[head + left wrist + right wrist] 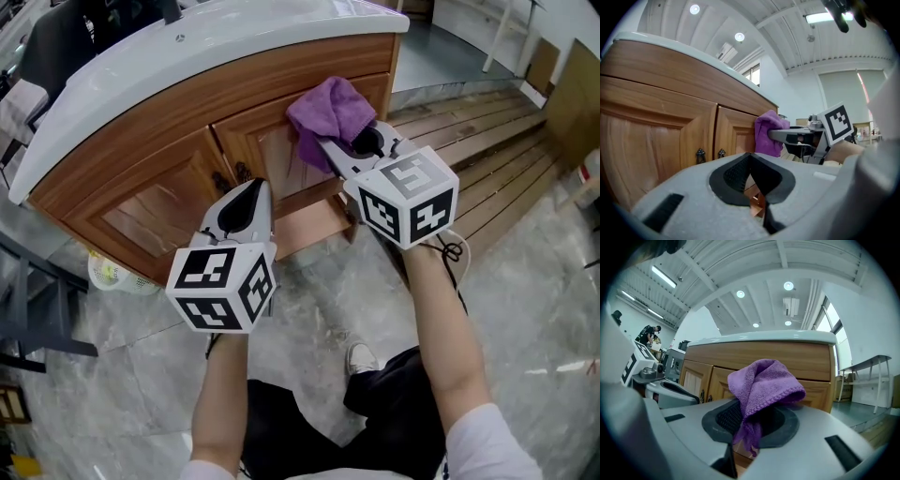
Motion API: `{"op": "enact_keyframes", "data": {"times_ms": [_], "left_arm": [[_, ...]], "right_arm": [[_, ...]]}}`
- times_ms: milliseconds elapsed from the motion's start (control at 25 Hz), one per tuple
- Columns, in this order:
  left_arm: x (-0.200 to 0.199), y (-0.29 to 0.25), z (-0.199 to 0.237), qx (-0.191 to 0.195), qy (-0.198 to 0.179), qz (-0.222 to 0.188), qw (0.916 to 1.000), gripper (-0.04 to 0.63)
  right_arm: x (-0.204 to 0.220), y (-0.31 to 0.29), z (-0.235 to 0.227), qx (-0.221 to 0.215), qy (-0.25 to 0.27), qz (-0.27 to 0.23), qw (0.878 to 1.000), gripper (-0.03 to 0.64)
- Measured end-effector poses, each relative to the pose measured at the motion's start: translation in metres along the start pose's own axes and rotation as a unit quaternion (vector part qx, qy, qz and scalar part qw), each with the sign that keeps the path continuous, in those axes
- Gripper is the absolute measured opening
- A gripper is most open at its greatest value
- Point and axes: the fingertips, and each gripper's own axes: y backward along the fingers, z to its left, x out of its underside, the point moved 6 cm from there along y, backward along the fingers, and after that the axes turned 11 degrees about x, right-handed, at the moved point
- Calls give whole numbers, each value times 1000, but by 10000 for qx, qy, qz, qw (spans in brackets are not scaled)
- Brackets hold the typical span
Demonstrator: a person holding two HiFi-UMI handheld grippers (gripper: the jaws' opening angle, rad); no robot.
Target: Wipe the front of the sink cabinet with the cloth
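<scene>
The wooden sink cabinet (169, 169) curves across the head view under a white countertop (187, 47). A purple cloth (330, 114) is pressed against the upper part of the right door. My right gripper (345, 155) is shut on the cloth (764, 385), which drapes over its jaws in the right gripper view, the tips hidden. My left gripper (249, 192) is held lower left, pointing at the cabinet below the two dark door handles (242, 172). Its jaws (751, 176) are shut with nothing between them. The left gripper view also shows the cloth (768, 133) to the right against the door.
A pale mesh basket (112, 274) sits on the marble floor under the cabinet's left end. A dark frame (28, 319) stands at far left. Wooden slatted decking (487, 159) lies to the right. The person's shoe (361, 356) is below the grippers.
</scene>
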Motion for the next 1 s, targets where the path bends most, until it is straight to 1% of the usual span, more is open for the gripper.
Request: {"op": "enact_keyframes", "data": {"times_ms": [80,320,600,680,840,1000], "left_arm": [[1,-8,-4,82,-1,26,10000,5],[4,-24,-16,300,-157,143,9993,5],[10,-25,-18,323,-112,190,9992,5],[10,-23,-17,294,-111,176,9994,5],[7,-18,-17,215,-120,167,9996,5],[4,-7,-10,51,-71,146,9999,5]], "right_arm": [[1,1,-11,158,-12,6,9999,72],[10,5,-44,684,-22,121,9976,72],[23,14,-70,1128,-200,244,9931,72],[26,14,-73,1160,-254,252,9926,72],[24,14,-69,1066,-273,273,9936,72],[3,19,-51,748,-198,121,9969,72]]}}
